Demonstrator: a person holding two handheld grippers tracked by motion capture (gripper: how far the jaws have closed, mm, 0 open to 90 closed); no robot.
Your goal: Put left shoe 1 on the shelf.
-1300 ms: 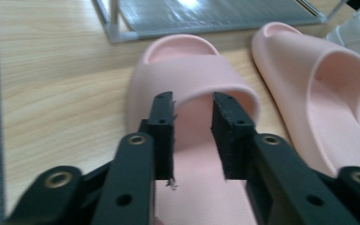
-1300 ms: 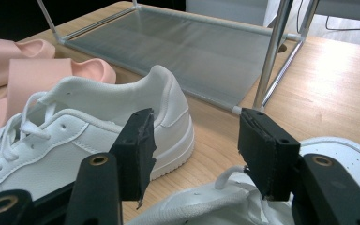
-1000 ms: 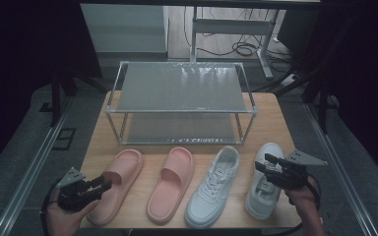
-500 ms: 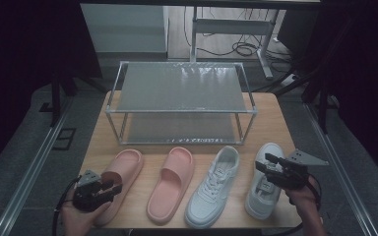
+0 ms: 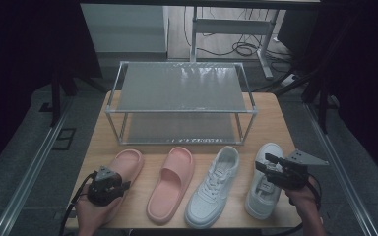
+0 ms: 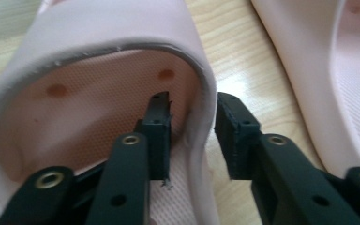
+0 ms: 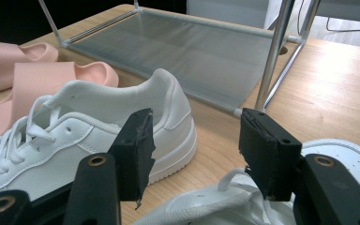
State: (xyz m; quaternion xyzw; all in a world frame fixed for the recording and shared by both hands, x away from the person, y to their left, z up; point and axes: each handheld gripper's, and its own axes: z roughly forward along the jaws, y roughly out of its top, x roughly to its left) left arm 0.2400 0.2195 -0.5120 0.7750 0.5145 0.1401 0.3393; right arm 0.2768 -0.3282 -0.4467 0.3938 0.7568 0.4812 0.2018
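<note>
Slipper point(image 6: 98, 56): rim wall between left tongs point(image 6: 193, 136) jaws, spread, not yet pinched
Long axis: runs fwd from tongs
Right tongs point(image 7: 194, 140): spread, over sneaker point(image 7: 215, 206)

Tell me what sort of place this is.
Probably a lab or workshop staged for shoe tidying: a wooden table holds a shoe rack, slippers and sneakers, with dark curtains and cables on the floor behind.
</note>
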